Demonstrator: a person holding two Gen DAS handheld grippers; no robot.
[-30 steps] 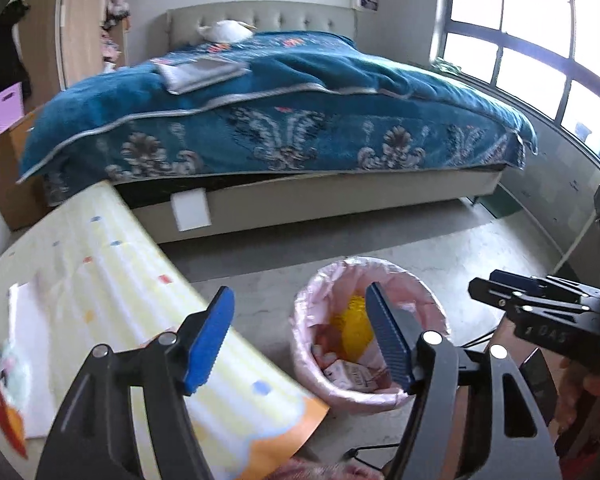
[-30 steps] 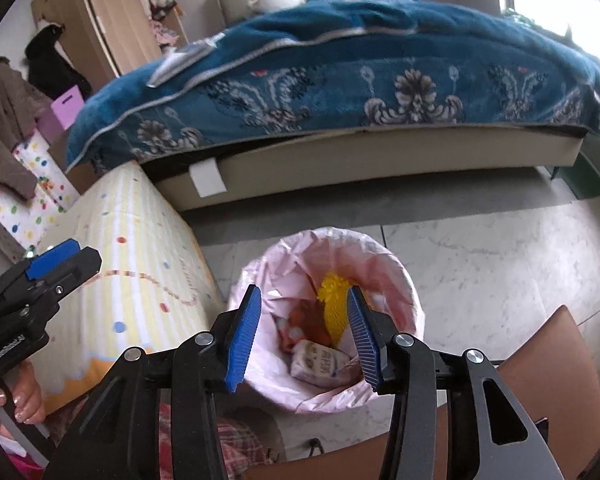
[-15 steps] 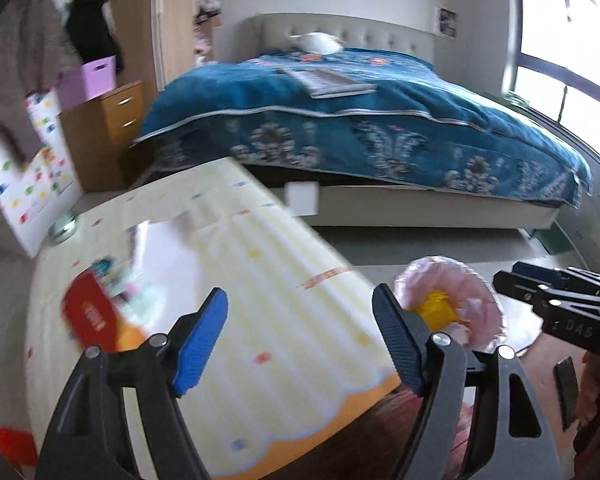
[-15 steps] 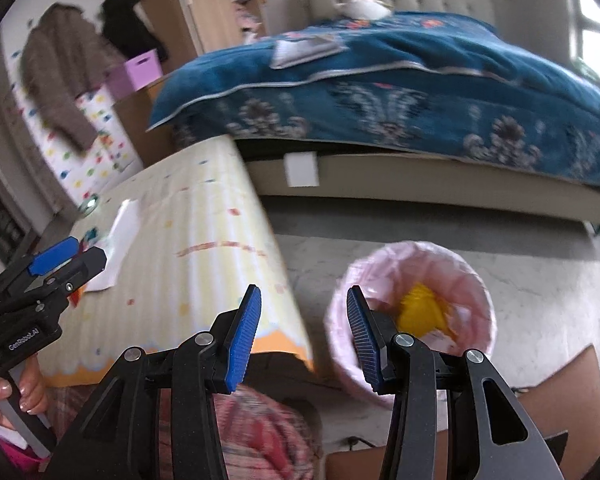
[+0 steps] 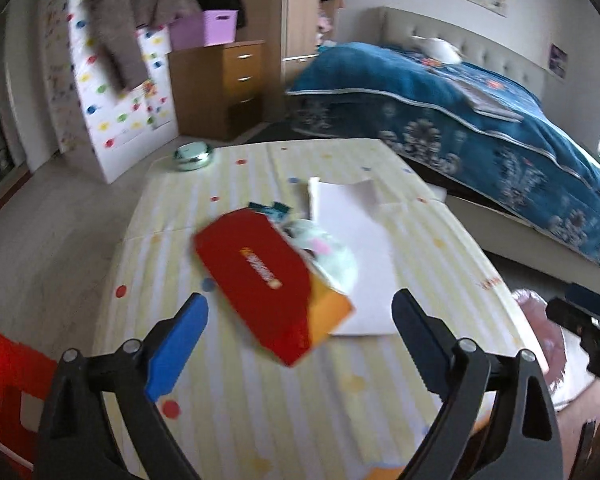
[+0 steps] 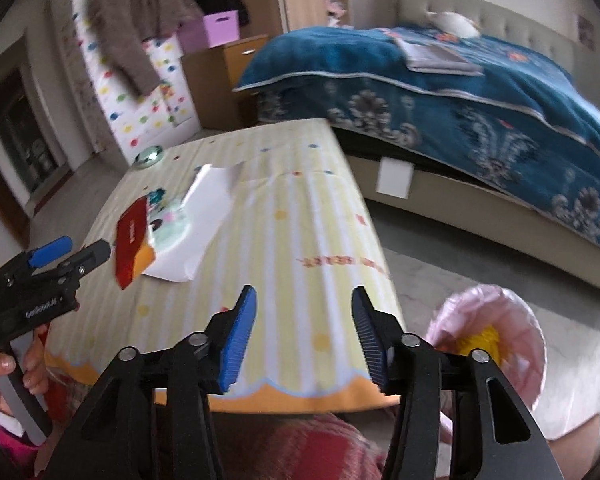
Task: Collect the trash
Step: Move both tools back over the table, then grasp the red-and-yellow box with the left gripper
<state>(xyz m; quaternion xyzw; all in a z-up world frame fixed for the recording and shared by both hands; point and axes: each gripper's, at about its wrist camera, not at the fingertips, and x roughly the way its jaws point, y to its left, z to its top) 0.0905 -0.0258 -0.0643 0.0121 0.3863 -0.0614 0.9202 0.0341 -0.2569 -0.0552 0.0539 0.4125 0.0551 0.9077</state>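
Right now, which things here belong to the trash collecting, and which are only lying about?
For the job:
- red packet
- pale round wrapper
- white paper
- pink-lined bin

Just lying about:
- round metal tin
- purple box
- bed

Your left claw (image 5: 300, 340) has just been opening; its jaws stand wide apart with nothing between them, above the yellow striped counter (image 5: 240, 400). Ahead of the claw, toward 12 o'clock, a red-and-orange carton (image 5: 268, 284) lies blurred, its far end overlapping a pale round wrapper (image 5: 332, 256) and a white sheet of paper (image 5: 364, 248). A small teal scrap (image 5: 268, 208) sits just beyond the carton. At 11 o'clock, near the counter's far edge, sits a round green tin (image 5: 192, 155). At 3 o'clock the right claw's tip (image 5: 580, 316) shows beside a pink-lined bin (image 5: 540, 320). At 2 o'clock, a blue-covered bed (image 5: 460, 120).
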